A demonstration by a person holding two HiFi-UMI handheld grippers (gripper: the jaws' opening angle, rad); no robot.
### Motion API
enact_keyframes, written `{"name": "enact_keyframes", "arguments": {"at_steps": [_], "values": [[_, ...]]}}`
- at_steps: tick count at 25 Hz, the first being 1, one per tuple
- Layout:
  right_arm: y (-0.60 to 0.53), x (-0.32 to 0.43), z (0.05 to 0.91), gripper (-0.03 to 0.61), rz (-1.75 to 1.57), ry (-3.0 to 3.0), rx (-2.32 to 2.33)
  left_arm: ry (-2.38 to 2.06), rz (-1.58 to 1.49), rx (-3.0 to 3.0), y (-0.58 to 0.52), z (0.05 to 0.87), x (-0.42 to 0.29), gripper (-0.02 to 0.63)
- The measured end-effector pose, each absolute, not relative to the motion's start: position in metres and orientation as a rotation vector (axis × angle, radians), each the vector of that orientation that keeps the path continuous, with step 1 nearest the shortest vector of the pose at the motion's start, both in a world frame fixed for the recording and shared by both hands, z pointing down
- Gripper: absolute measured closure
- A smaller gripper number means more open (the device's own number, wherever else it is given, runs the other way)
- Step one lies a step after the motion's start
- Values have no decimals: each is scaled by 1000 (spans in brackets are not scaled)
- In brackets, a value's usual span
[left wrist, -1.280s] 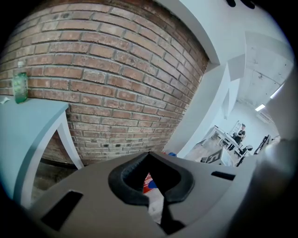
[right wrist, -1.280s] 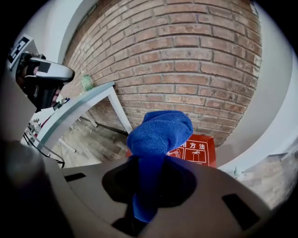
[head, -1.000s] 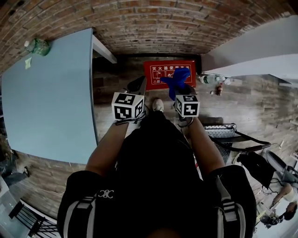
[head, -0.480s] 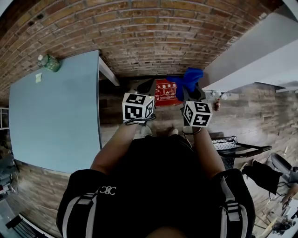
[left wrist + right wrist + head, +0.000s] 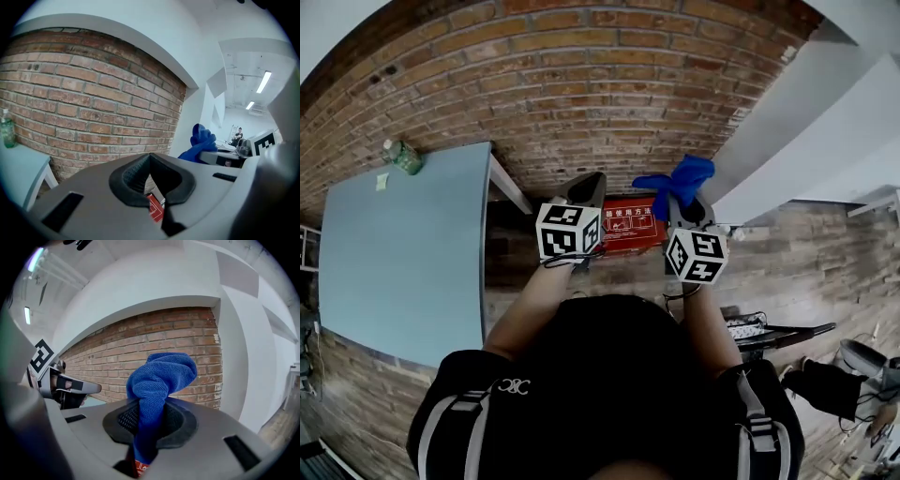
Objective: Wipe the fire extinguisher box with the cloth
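Note:
The red fire extinguisher box [image 5: 628, 225] sits on the floor at the foot of the brick wall, partly hidden behind both grippers. My right gripper [image 5: 682, 202] is shut on a blue cloth [image 5: 680, 180], which bunches up above its jaws and shows against the bricks. In the right gripper view the blue cloth [image 5: 159, 380] fills the jaws of the right gripper [image 5: 149, 420], with a sliver of the red box [image 5: 139, 468] below. My left gripper [image 5: 589, 187] is to the left of the cloth. Its jaws are shut and empty in the left gripper view [image 5: 150, 159], where the red box [image 5: 155, 208] peeks through.
A light blue table [image 5: 403, 253] stands at the left against the brick wall [image 5: 581, 103], with a green bottle [image 5: 403, 155] at its far corner. A white wall [image 5: 806, 122] juts in at the right. Bags and cables [image 5: 806, 366] lie on the wood floor at the lower right.
The head view has swung up toward the wall. Both grippers have risen with it. The cloth, earlier in front of the red box, now shows above it against the bricks.

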State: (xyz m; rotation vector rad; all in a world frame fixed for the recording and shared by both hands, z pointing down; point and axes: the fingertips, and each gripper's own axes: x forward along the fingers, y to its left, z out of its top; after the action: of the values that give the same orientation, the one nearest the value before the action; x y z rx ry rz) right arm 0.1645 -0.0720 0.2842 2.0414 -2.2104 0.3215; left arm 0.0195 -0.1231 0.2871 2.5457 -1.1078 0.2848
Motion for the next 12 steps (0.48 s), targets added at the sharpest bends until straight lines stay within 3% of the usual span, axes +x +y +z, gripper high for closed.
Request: {"name": "enact_keyframes", "arguments": {"at_steps": [12], "values": [[-68,185,253,503,273,-2406,1921,-1158,319,2647,-95,265,71,609]]}}
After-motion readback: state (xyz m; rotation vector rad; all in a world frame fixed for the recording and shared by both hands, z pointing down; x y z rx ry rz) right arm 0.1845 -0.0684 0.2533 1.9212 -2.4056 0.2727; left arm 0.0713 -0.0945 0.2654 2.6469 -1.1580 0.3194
